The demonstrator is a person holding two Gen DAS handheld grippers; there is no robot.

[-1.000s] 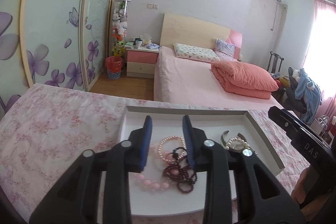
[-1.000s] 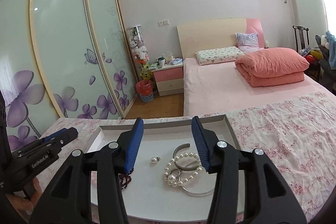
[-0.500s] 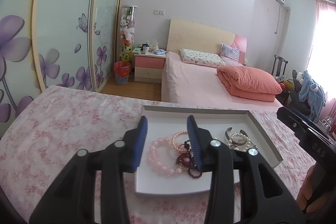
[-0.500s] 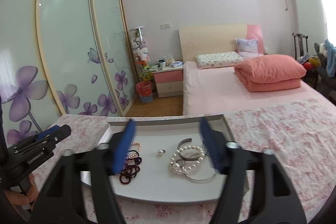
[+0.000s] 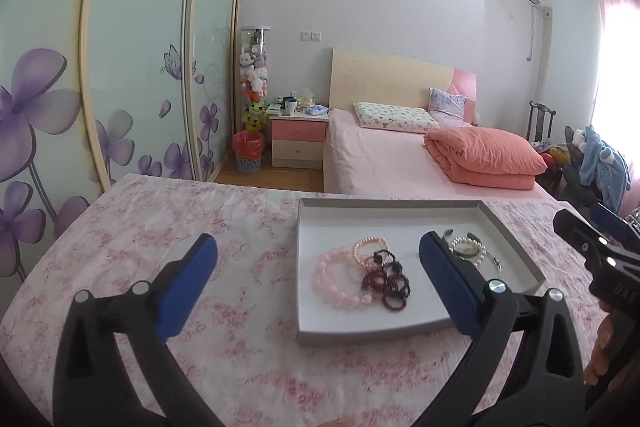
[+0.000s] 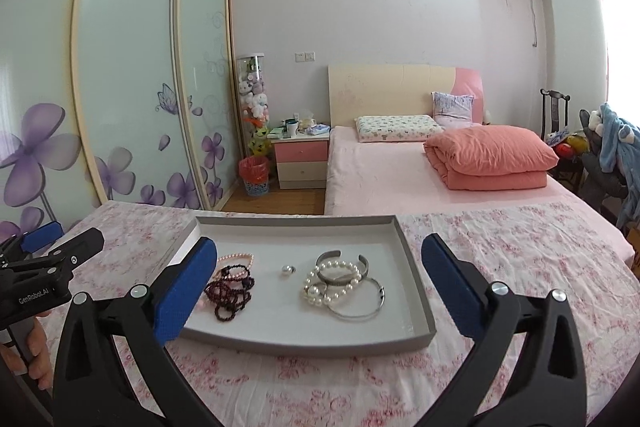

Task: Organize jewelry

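Both wide open, empty: left gripper [image 5: 316,279], right gripper [image 6: 320,279], hovering short of tray's [image 6: 416,267] near edge. Pearl bracelet [image 6: 332,283] toward tray's right edge, straight ahead, nearer right gripper; dark beads [image 6: 230,293] toward left edge.

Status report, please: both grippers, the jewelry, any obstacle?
Left gripper open, empty. Right gripper open, empty. Pink bracelet, dark bead strand, pearl bracelet lie in gray tray. Nothing in the way.
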